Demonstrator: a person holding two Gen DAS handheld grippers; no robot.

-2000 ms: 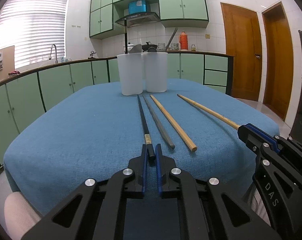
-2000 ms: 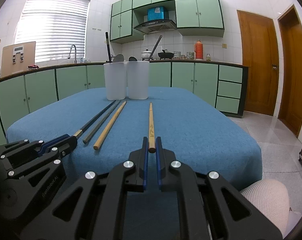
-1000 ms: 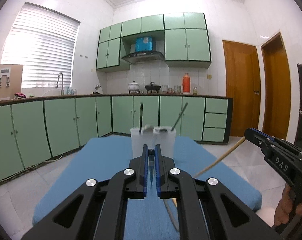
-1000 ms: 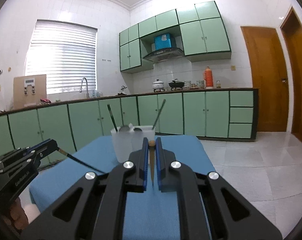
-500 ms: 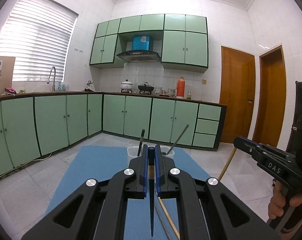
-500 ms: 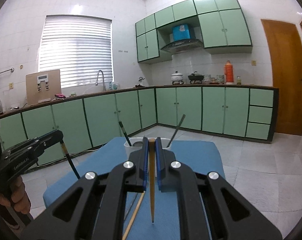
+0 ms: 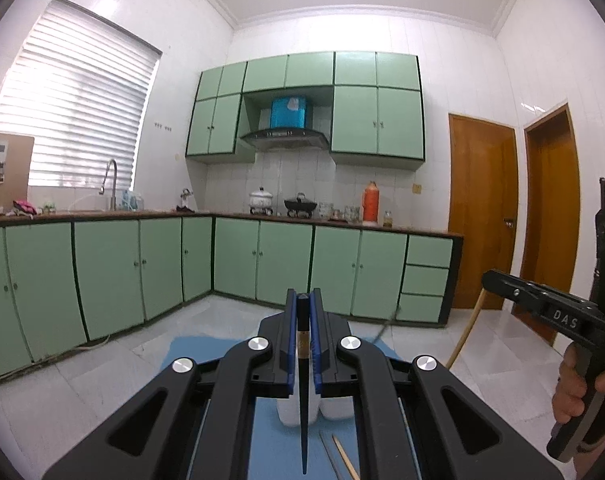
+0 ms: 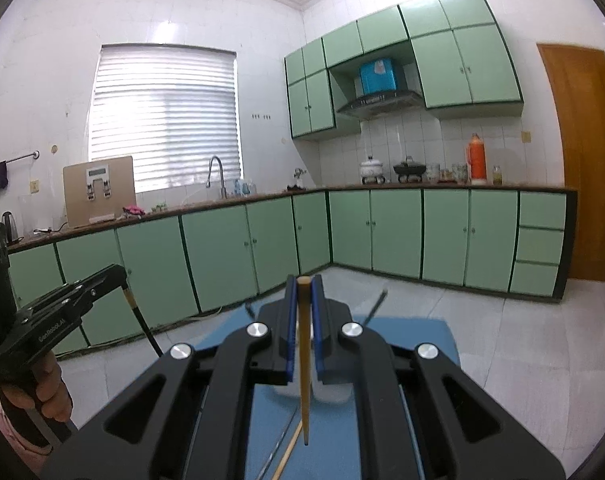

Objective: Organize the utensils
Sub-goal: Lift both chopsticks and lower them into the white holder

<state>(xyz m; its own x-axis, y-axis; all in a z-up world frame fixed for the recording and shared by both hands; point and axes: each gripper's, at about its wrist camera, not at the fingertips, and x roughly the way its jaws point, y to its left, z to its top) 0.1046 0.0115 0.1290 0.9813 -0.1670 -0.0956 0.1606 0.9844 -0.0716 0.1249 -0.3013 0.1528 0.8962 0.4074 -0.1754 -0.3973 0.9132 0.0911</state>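
Observation:
My left gripper [image 7: 302,297] is shut on the top of a black chopstick [image 7: 303,420], which hangs point down over a white cup [image 7: 288,412]. A second white cup [image 7: 336,406] stands beside it on the blue tablecloth [image 7: 230,420]. My right gripper [image 8: 303,285] is shut on a wooden chopstick [image 8: 304,380] that hangs above the cups [image 8: 330,394]. Each gripper also shows in the other's view: the right gripper [image 7: 487,279] with its wooden chopstick [image 7: 466,332], and the left gripper [image 8: 120,270] with its black chopstick [image 8: 142,324].
A grey chopstick [image 7: 328,454] and a wooden chopstick [image 7: 344,458] lie on the cloth in front of the cups. Dark utensil handles [image 8: 376,304] stick up out of the cups. Green kitchen cabinets [image 7: 102,272] and tiled floor [image 8: 522,340] surround the table.
Both grippers have risen with their chopsticks held. The table and cups have dropped to the bottom of both views, and the chopsticks hang nearer to upright over the cups.

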